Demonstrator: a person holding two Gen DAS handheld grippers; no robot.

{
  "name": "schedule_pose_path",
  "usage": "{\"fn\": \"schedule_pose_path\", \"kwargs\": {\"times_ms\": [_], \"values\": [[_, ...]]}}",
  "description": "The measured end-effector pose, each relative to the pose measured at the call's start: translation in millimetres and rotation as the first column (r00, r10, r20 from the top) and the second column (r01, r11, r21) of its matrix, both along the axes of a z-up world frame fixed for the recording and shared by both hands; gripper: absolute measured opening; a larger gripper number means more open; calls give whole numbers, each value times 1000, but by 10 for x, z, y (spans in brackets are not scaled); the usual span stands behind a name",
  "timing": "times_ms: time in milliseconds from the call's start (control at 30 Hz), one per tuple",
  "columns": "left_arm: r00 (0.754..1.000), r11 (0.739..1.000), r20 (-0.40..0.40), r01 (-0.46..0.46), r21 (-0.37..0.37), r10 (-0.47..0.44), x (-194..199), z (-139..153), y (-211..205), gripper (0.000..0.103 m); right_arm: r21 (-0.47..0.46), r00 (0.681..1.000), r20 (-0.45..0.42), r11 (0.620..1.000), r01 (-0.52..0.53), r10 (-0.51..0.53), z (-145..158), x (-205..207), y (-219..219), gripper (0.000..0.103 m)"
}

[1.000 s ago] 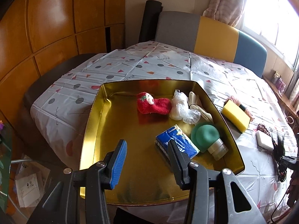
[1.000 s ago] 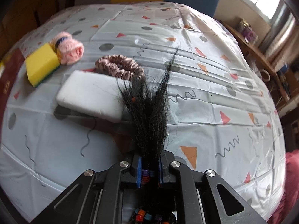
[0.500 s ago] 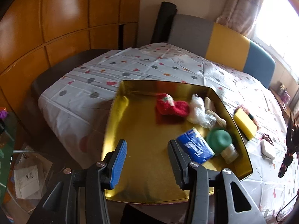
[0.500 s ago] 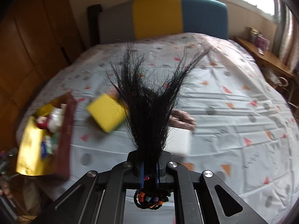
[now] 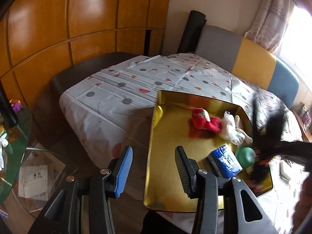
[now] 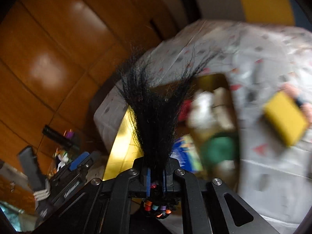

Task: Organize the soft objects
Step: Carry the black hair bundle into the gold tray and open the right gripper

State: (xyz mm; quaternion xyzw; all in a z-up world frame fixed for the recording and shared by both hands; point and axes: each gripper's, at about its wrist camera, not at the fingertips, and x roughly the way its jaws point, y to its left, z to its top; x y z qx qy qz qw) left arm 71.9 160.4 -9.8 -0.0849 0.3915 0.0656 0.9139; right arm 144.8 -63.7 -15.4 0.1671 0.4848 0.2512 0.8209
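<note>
The right gripper [image 6: 155,175] has its fingers clamped on a black hair tuft [image 6: 156,117] with coloured beads at its base, carried above the gold tray [image 5: 169,156]. The grip catches only a thin bundle near the beads, so strands could slip free or the tuft could land outside the tray rim. The tray's right side is crowded with a red sock [image 5: 204,121], blue tissue pack [image 5: 225,160] and green cap [image 5: 244,154]; loose hair could snag there. The left gripper [image 5: 154,167] hovers with fingers apart, empty, near the tray's edge.

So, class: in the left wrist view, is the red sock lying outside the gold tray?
No, the red sock lies inside the gold tray.
</note>
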Motion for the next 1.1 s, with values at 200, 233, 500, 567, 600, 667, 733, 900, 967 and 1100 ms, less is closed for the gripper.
{"fn": "schedule_pose_path", "kwargs": {"times_ms": [200,233,500,567,600,667,733,900,967,1100], "values": [[999,1000,-17,-27,-9,27,-18,-63,144,46,-123,991,-106,988,-94,81,-460,314,693,8],[999,1000,-20,-28,-9,28,-14,-78,150,46,-147,988,-125,983,-106,88,-533,341,735,9],[999,1000,-32,3,-5,-3,8,-130,53,45,-292,994,-103,954,-73,45,-737,420,648,17],[999,1000,-30,12,1,-12,-2,-123,20,46,-306,994,-89,948,-83,58,-725,375,680,22],[999,1000,-28,17,4,-17,-5,-118,6,45,-308,994,-85,947,-91,68,-717,357,700,24],[999,1000,-26,22,14,-22,-10,-103,-24,45,-312,994,-64,945,-100,84,-679,301,744,32],[1000,1000,-20,24,19,-23,-22,-83,-39,46,-315,995,-50,944,-101,90,-616,289,751,35],[1000,999,-5,31,34,-31,-64,-28,-93,45,-277,996,-33,957,-88,82,-541,186,684,50],[999,999,0,36,40,-36,-74,-9,-106,45,-309,998,7,949,-63,69,-490,152,685,55],[999,998,1,45,44,-46,-84,10,-145,46,-299,998,35,953,-40,53,-393,78,590,56]]}}
